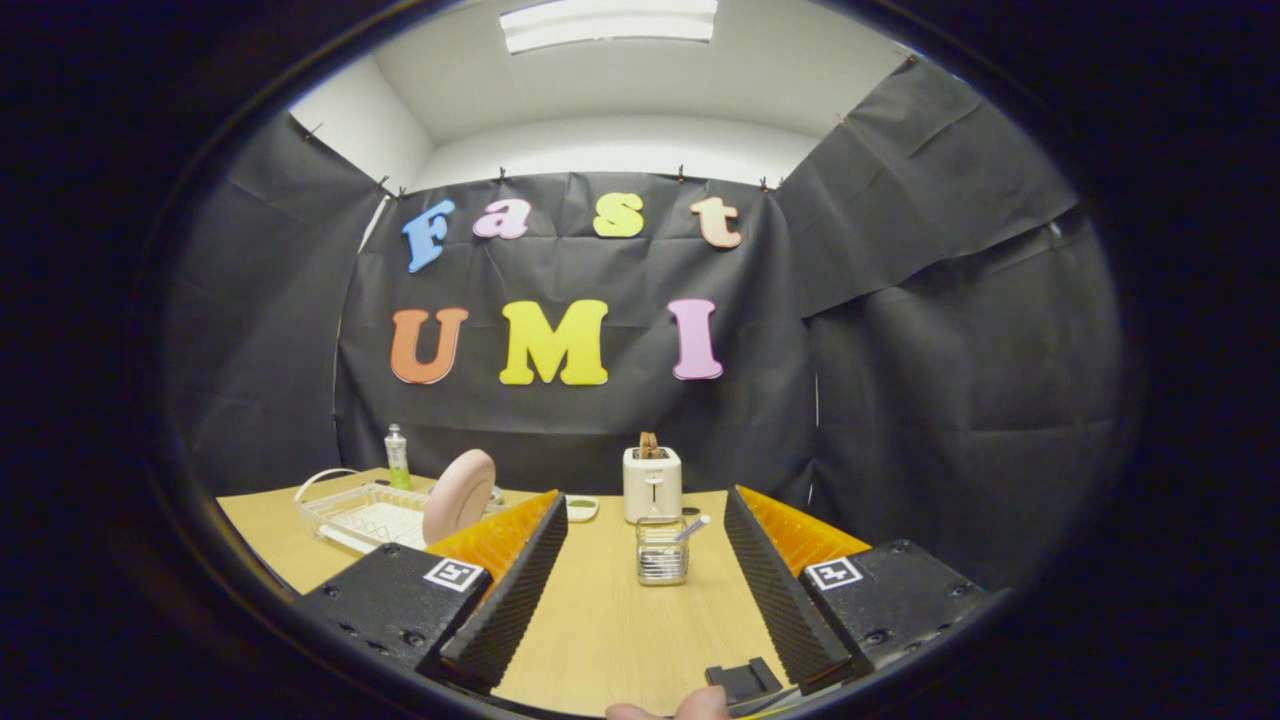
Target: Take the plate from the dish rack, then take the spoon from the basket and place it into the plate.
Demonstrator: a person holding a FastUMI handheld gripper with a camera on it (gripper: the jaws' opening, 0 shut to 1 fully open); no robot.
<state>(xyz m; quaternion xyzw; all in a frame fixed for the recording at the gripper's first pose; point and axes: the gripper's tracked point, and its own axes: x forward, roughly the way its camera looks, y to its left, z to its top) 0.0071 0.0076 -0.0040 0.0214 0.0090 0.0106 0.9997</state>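
The plate (458, 496) is pink and it stands on its edge in the dish rack (340, 513), beyond the left finger and a little to the left of it. The dish rack is a white, see-through tray with a wire grid inside, and it sits on the wooden table (610, 620). The spoon (692, 527) leans inside the basket (662, 551), a small wire holder that stands ahead of the gripper (640, 575), in line with the gap between the two fingers and closer to the right one. Its handle points up and to the right.

The gripper is wide open and it holds nothing; only bare table lies between the fingers.

Behind the basket there is a white toaster (652, 483) with a slice of bread (649, 445) standing up in its slot. Just to the left of the toaster lies a small white dish (581, 508). A bottle with a green label (398, 457) stands behind the dish rack, near the black cloth wall.
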